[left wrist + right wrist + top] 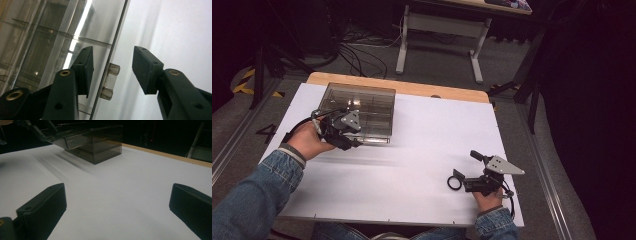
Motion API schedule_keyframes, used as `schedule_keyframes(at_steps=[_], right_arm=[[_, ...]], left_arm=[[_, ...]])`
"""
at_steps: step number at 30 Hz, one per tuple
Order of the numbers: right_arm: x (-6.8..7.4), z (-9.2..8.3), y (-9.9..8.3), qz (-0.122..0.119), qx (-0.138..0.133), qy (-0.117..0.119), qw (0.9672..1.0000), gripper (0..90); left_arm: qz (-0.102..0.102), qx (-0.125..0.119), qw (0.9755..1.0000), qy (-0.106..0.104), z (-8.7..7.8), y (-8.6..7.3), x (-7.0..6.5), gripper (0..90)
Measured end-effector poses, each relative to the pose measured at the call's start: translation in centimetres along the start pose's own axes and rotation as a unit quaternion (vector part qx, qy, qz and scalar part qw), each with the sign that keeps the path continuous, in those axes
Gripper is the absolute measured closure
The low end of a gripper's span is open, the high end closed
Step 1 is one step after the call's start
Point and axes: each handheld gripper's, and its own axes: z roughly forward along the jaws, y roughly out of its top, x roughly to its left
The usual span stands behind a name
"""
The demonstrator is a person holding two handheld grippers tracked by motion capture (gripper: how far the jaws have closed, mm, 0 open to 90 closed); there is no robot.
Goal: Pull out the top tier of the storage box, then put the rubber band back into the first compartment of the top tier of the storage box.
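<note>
A smoky clear plastic compartment box stands at the back left of the white table top. My left gripper is at the box's near edge. In the left gripper view its jaws stand apart on either side of the lid's edge and a small clear latch tab, and a gap shows beside each pad. The box's dividers show through the lid. My right gripper rests near the table's front right, open wide with nothing between its jaws. Far off, the same view takes in the box.
The table's wooden back edge runs behind the box. Beyond it are a white desk frame and cables on the floor. Denim sleeves come in from the bottom. White table surface lies between the two grippers.
</note>
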Motion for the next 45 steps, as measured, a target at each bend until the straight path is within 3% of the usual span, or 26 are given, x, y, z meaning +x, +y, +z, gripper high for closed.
schedule_keyframes(at_steps=[13,23,34,38,45], right_arm=[[0.0,0.0,0.0,0.0,0.001,-0.001,1.0,1.7],[0.0,0.0,0.0,0.0,0.001,-0.002,1.0,1.7],[0.0,0.0,0.0,-0.001,0.0,-0.002,1.0,1.7],[0.0,0.0,0.0,0.0,0.001,-0.002,1.0,1.7],[0.0,0.0,0.0,0.0,0.002,-0.002,1.0,1.7]], left_arm=[[-0.025,-0.04,0.9989,-0.004,-1.1,0.2,0.0,38.7],[-0.025,-0.054,0.9982,-0.005,-1.4,0.8,-0.3,31.5],[-0.022,-0.064,0.9977,-0.011,-1.6,1.4,-0.6,30.7],[-0.025,-0.072,0.9969,-0.019,-1.7,1.7,-0.7,30.5],[-0.03,-0.103,0.9934,-0.041,-2.0,2.9,-1.3,30.8]])
